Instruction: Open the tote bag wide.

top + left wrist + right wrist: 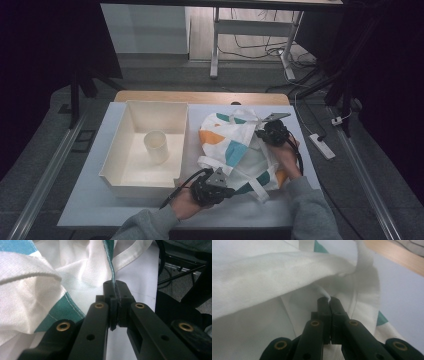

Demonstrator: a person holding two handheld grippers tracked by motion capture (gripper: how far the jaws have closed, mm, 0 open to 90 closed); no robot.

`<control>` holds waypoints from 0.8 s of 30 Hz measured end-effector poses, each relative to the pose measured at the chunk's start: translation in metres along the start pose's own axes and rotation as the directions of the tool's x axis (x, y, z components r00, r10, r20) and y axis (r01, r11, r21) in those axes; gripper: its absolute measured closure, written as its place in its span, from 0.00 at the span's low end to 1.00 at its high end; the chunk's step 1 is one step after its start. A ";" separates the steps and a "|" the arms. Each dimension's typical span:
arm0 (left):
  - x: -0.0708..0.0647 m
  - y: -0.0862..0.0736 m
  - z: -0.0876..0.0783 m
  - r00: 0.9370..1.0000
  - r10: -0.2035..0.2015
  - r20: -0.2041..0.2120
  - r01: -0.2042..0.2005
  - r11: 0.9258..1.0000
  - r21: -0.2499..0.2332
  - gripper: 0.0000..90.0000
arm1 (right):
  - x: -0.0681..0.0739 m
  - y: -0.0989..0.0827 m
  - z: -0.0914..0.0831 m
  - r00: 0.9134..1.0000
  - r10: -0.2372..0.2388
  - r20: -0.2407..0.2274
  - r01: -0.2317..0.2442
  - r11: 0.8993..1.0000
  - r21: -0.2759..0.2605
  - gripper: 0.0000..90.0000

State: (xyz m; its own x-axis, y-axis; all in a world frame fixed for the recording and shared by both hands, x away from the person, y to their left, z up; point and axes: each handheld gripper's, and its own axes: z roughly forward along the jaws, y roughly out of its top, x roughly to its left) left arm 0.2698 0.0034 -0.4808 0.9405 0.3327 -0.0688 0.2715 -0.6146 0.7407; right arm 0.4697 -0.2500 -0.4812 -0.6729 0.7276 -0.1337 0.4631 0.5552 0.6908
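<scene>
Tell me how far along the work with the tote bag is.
Early stage. Both grips look made: the left claw is shut on the tote bag's teal-edged hem, the right claw on white fabric at its far side. The paper cup stands in the white tray; whatever follows with the bag remains undone.

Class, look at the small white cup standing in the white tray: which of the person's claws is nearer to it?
Left. The left claw sits just off the white tray's near corner; the right claw lies beyond the bag from the small white cup.
</scene>
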 end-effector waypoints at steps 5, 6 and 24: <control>0.000 0.000 0.001 1.000 0.002 -0.002 -0.002 1.000 0.003 0.98 | 0.002 -0.002 0.005 1.000 0.000 -0.004 0.000 1.000 0.024 0.98; 0.000 0.000 0.001 1.000 0.002 -0.002 -0.002 1.000 0.002 0.98 | 0.002 -0.002 0.005 1.000 -0.001 -0.003 0.001 1.000 0.023 0.98; 0.001 0.000 0.003 1.000 -0.005 -0.003 0.005 1.000 -0.009 0.98 | 0.039 0.005 -0.056 0.996 -0.021 -0.089 0.015 0.998 -0.062 0.66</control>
State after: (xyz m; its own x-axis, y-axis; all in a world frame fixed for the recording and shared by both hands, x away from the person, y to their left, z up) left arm 0.2717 0.0019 -0.4830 0.9386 0.3377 -0.0703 0.2741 -0.6063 0.7465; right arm 0.4135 -0.2417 -0.4434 -0.7310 0.6772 -0.0844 0.4163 0.5405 0.7311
